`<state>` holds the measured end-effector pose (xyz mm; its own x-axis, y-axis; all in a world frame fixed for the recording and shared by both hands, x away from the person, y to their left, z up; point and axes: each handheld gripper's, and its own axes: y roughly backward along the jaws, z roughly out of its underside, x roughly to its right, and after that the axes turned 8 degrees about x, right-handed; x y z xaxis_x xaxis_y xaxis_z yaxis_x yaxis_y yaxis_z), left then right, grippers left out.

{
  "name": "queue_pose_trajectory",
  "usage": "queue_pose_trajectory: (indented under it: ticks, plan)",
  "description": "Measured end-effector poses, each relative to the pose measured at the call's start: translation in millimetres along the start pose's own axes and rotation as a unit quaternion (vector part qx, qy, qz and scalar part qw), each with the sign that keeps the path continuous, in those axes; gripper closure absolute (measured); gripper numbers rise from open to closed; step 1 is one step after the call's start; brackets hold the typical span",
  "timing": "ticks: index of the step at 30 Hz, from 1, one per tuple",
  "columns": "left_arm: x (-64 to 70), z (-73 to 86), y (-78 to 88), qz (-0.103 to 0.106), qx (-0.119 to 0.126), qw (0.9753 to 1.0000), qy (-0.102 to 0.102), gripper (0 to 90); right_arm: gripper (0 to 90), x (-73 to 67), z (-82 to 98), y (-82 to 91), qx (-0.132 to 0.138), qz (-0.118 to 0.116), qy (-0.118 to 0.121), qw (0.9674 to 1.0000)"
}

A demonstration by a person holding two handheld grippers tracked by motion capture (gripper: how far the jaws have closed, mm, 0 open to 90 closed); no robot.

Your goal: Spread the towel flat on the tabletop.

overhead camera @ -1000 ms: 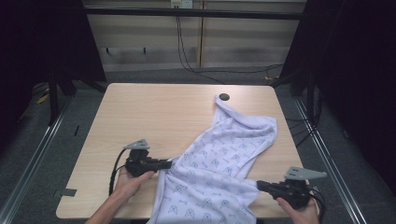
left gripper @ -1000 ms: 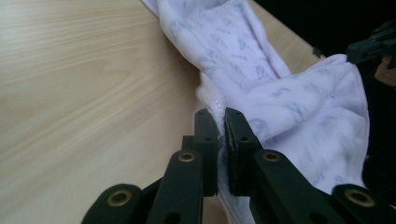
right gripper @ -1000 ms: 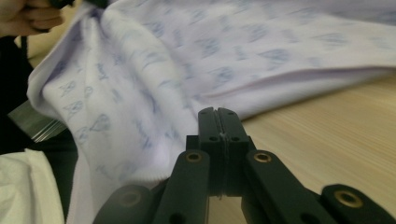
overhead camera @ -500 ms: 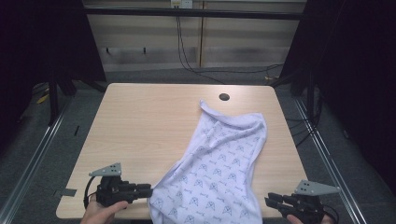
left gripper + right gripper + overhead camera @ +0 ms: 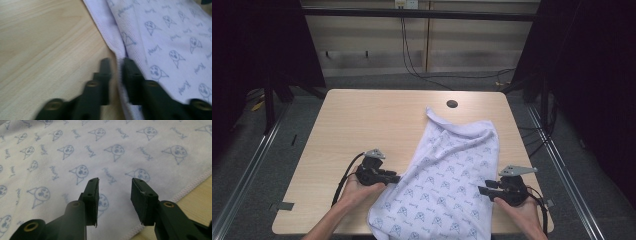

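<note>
A white cloth printed with blue cat faces [image 5: 447, 175] lies on the tabletop [image 5: 362, 125]. The left gripper [image 5: 116, 65] has just been closing; its jaws stand narrowly apart astride the cloth's hemmed edge. The right gripper [image 5: 114, 185] has just been opening; its jaws gape, empty, above the cloth.

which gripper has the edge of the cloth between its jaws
The left gripper: the cloth hem runs into its narrow gap. The right gripper gapes over flat fabric.
</note>
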<state>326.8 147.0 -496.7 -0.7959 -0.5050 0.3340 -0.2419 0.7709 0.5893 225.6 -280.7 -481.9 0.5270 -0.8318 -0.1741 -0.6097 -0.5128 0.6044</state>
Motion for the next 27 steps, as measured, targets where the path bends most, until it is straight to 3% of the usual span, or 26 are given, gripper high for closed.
queue_pose_trajectory:
  ticks: [1, 2, 5, 6, 12, 14, 16, 19, 20, 23, 24, 27]
  plan:
    - [1.5, 1.6, 2.5, 0.006, -0.003, 1.0, 0.0, 86.9, 57.3, 1.5, 1.6, 0.7, -0.001, 0.002, -0.001, 1.0]
    - [3.3, 4.8, 8.9, -0.001, -0.002, 1.0, 0.006, 88.5, 56.9, 3.1, 3.3, 1.5, -0.003, 0.004, -0.003, 1.0]
    - [4.7, 16.9, 28.9, -0.004, 0.005, 0.9998, 0.02, 89.0, 56.4, 6.9, 7.5, 2.1, -0.005, 0.0, -0.004, 1.0]
    - [4.6, 24.4, 39.5, 0.003, 0.011, 0.9994, 0.033, 89.0, 56.2, 7.4, 7.7, 1.3, -0.005, -0.001, -0.003, 1.0]
    - [13.2, 57.6, 84.5, 0.011, 0.021, 0.9985, 0.05, 88.6, 55.9, 5.5, 2.6, -10.0, -0.012, -0.012, 0.002, 0.9999]
    - [16.2, 66.0, 95.0, 0.027, 0.032, 0.9974, 0.058, 88.4, 55.8, 6.0, -1.8, -15.0, -0.008, -0.016, 0.005, 0.9998]
    - [21.0, 70.6, 100.3, 0.03, 0.035, 0.998, 0.044, 85.8, 55.9, 7.2, -7.1, -23.3, -0.001, -0.025, 0.01, 0.9996]
    - [16.3, 60.9, 95.9, 0.031, 0.066, 0.9965, 0.041, 75.7, 56.3, 5.8, -14.4, -38.5, -0.01, -0.026, 0.023, 0.9994]
    - [10.7, 50.3, 88.7, 0.021, 0.082, 0.9958, 0.034, 73.2, 56.6, 5.0, -16.2, -42.6, -0.013, -0.022, 0.03, 0.9992]
    - [0.0, 26.9, 67.6, 0.001, 0.087, 0.9961, 0.009, 71.9, 57.3, 3.2, -22.3, -54.2, -0.011, -0.02, 0.037, 0.999]
    - [-6.9, 15.9, 54.8, 0.007, 0.093, 0.9954, 0.021, 71.3, 57.9, 2.2, -23.6, -56.1, -0.012, -0.014, 0.043, 0.9989]
    - [-13.2, -1.1, 26.0, -0.018, 0.092, 0.9956, -0.002, 67.3, 66.2, 0.5, -21.7, -55.8, -0.011, 0.0, 0.062, 0.998]
